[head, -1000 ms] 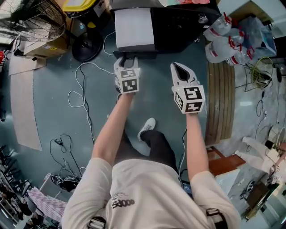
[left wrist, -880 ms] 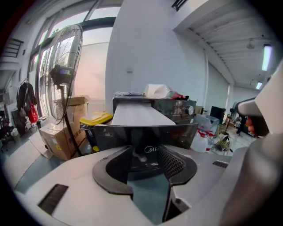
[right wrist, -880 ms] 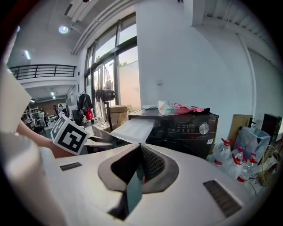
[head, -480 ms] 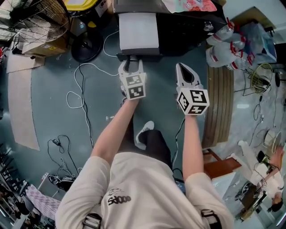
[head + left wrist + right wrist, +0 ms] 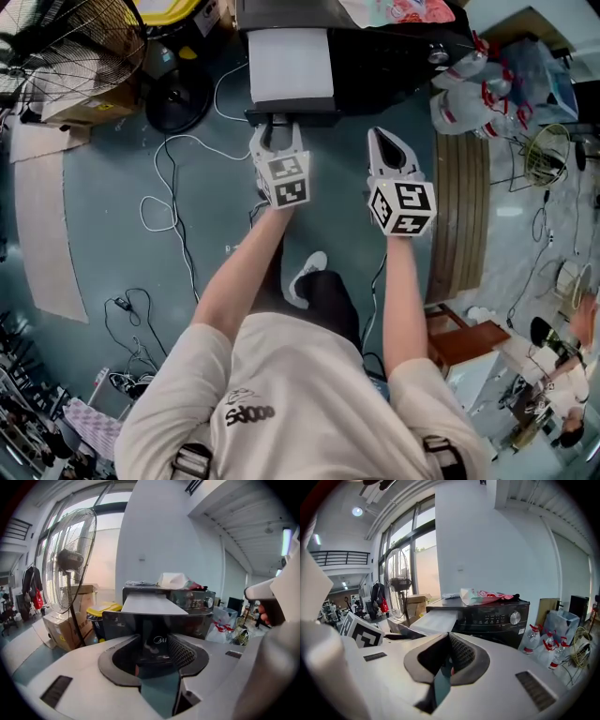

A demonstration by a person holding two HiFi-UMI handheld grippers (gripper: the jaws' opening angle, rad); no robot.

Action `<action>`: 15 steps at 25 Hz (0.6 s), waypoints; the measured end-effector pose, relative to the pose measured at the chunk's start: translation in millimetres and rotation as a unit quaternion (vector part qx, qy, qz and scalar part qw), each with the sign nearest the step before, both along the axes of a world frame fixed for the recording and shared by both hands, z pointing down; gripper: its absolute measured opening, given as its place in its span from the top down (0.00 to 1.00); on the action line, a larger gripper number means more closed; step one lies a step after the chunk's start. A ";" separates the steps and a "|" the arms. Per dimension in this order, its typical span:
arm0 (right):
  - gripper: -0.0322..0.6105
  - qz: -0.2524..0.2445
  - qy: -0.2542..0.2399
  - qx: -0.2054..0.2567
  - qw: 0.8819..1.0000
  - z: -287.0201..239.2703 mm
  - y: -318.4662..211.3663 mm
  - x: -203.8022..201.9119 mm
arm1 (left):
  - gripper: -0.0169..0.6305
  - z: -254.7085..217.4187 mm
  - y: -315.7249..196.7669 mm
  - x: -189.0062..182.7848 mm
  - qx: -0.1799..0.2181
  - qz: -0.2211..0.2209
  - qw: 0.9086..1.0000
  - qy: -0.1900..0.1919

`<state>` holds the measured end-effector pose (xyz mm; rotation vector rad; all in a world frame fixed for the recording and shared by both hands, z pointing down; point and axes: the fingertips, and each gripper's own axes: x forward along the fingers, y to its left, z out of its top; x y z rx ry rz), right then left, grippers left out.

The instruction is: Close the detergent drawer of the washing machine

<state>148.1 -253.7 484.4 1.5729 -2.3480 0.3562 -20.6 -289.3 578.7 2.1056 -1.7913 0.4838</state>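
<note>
LAUNDRY CORNER, SEEN FROM ABOVE: A person stands over a black washing machine [image 5: 394, 56] with a hand-held gripper in each hand. The machine's detergent drawer [image 5: 291, 64] is pulled well out toward them at the left of the machine front, its pale tray exposed behind a dark front panel. The left gripper [image 5: 278, 131] points at that panel, its fingers [image 5: 180, 651] spread wide and clamping nothing. In the left gripper view the panel fills the gap just ahead of the tips, though whether they touch it cannot be told. The right gripper [image 5: 382, 139] hangs beside the left one, to the right of the drawer. Its fingers are drawn together to a narrow slit, with nothing held. A pink-and-white pouch [image 5: 483, 596] lies on top of the machine. Spray bottles [image 5: 459, 98] with red tops are grouped on the blue-grey floor [image 5: 112, 216] to the machine's right. A standing fan [image 5: 70, 559], cardboard boxes [image 5: 63, 630] and a yellow-lidded bin [image 5: 105, 607] stand to its left, and white cables [image 5: 169, 187] loop across the floor.
</note>
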 end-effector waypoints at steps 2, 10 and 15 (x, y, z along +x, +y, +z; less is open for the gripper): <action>0.96 0.003 0.008 -0.004 1.000 4.1 0.4 0.3 | 0.68 -2.4 -1.1 1.1 0.005 0.007 1.000 0.008; 0.96 -0.010 0.014 -0.002 1.000 2.4 1.8 -1.2 | 0.69 -4.8 -2.7 0.3 0.005 0.013 1.000 -0.015; 0.96 -0.011 0.017 -0.006 1.000 5.0 -0.5 2.3 | 0.69 -5.9 -10.3 -1.9 0.007 0.009 1.000 -0.025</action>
